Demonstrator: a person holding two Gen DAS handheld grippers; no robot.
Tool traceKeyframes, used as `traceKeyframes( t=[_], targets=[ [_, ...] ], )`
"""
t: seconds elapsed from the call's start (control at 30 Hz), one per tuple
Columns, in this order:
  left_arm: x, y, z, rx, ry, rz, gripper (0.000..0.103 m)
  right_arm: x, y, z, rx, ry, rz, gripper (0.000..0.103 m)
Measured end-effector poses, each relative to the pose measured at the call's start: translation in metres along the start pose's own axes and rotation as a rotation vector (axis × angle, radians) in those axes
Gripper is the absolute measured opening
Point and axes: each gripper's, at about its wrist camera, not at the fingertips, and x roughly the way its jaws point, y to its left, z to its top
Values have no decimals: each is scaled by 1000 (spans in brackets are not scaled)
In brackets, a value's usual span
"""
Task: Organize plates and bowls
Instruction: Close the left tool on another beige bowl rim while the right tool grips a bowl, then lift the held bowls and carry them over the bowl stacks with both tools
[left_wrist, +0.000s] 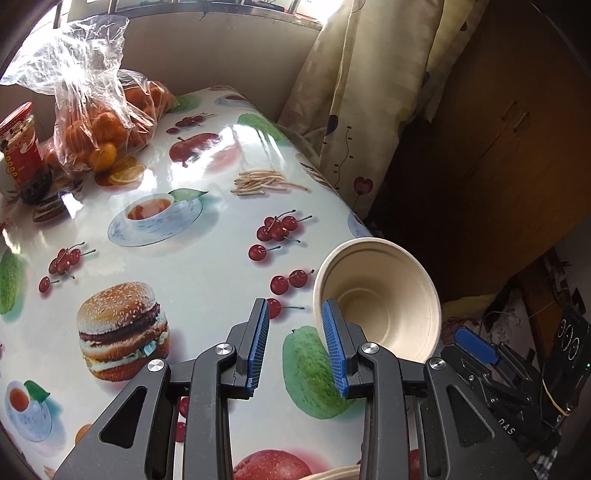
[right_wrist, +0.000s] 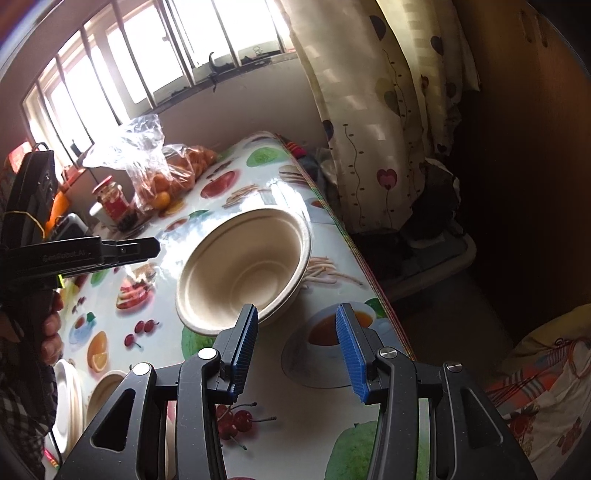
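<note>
Daylight from a barred window (right_wrist: 147, 55) falls on a table (left_wrist: 207, 266) covered with a glossy cloth printed with fruit, burgers and teacups; a patterned curtain (left_wrist: 369, 92) hangs past its far right corner.

The left hand-held gripper (left_wrist: 294, 306) points down at the cloth. Its blue pads stand apart with only the printed surface showing between them. The right hand-held gripper (right_wrist: 297, 310) is spread the same way, with nothing between its pads, above the table's right edge.

A beige paper bowl (left_wrist: 384, 295) lies just right of the left hand-held gripper, tilted so its hollow faces the camera, and its rim runs behind that gripper's right finger. From the right wrist view it sits just ahead and left of the right hand-held gripper, its near rim behind the left finger. A second rim shows under it there. Whether either finger touches it, or whether it rests on the cloth, cannot be told.

Far ahead and left of both hand-held grippers are a clear bag of oranges (left_wrist: 99, 129) and a red jar (left_wrist: 20, 147). A stack of plates (right_wrist: 68, 398) lies low to the left of the right hand-held gripper.
</note>
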Motion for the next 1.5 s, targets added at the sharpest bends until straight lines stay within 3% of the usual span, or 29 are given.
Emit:
traceKeyframes(
  t=[0.57, 0.7, 1.03, 1.5],
  targets=[
    [40, -2, 10, -5, 63, -27, 31, 16, -2, 7, 18, 12, 36, 43],
    [44, -2, 10, -6, 70, -30, 31, 18, 0, 7, 13, 15, 42, 38],
    [46, -4, 9, -4, 75, -52, 11, 20, 4, 9, 10, 16, 56, 30],
    [47, -8, 8, 2, 77, -60, 7, 22, 3, 8, 16, 18, 50, 24]
  ],
)
